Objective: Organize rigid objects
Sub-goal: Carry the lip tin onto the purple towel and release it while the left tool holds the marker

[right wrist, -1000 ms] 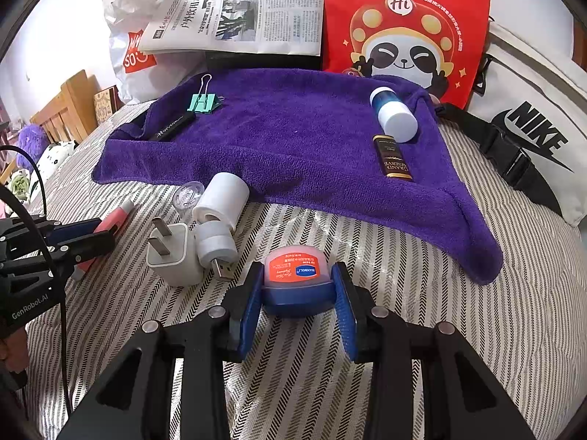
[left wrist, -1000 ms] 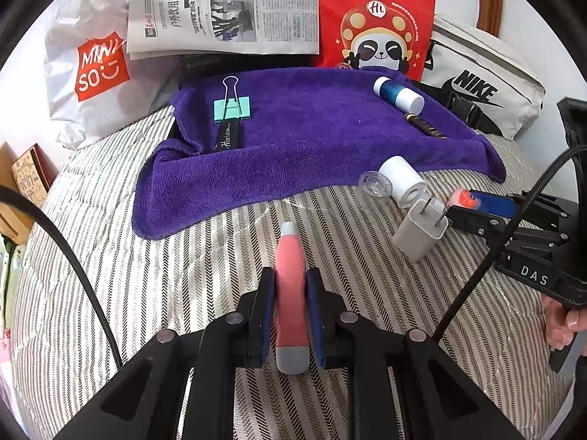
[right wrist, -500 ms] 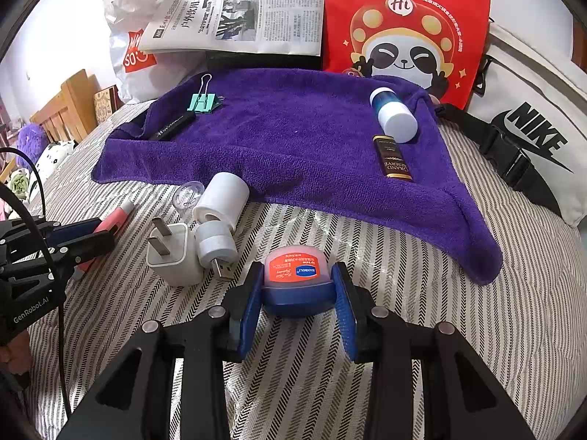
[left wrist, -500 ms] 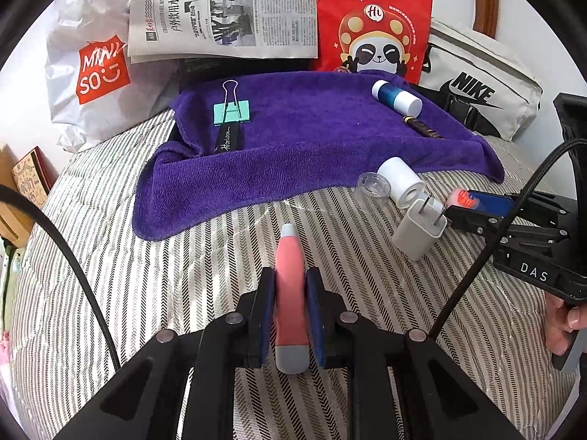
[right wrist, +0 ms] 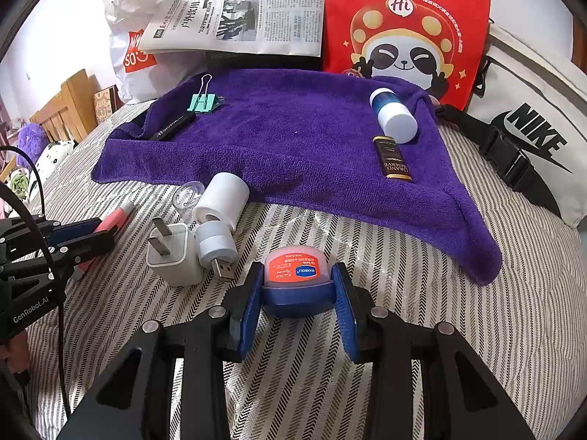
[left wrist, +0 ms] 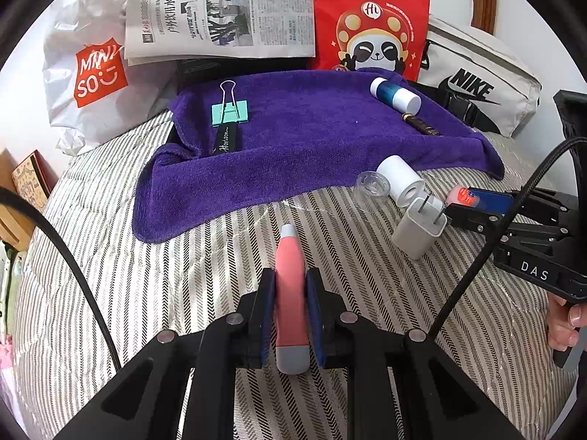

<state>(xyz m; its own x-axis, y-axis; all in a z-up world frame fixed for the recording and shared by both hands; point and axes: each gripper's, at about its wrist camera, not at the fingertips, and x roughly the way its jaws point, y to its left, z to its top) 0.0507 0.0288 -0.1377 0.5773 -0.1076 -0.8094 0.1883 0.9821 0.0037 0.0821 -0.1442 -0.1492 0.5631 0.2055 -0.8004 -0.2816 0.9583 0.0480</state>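
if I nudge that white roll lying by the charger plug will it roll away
Probably: the white roll lies on its side, so it could roll. The purple towel edge behind and the charger plug in front may stop it. It looks light.

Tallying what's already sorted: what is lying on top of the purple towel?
On the purple towel: a green binder clip, a black pen, a blue-and-white bottle and a dark tube. Anything under the towel is hidden.

pink pen (left wrist: 290,293) clamped, balm jar (right wrist: 297,280) clamped
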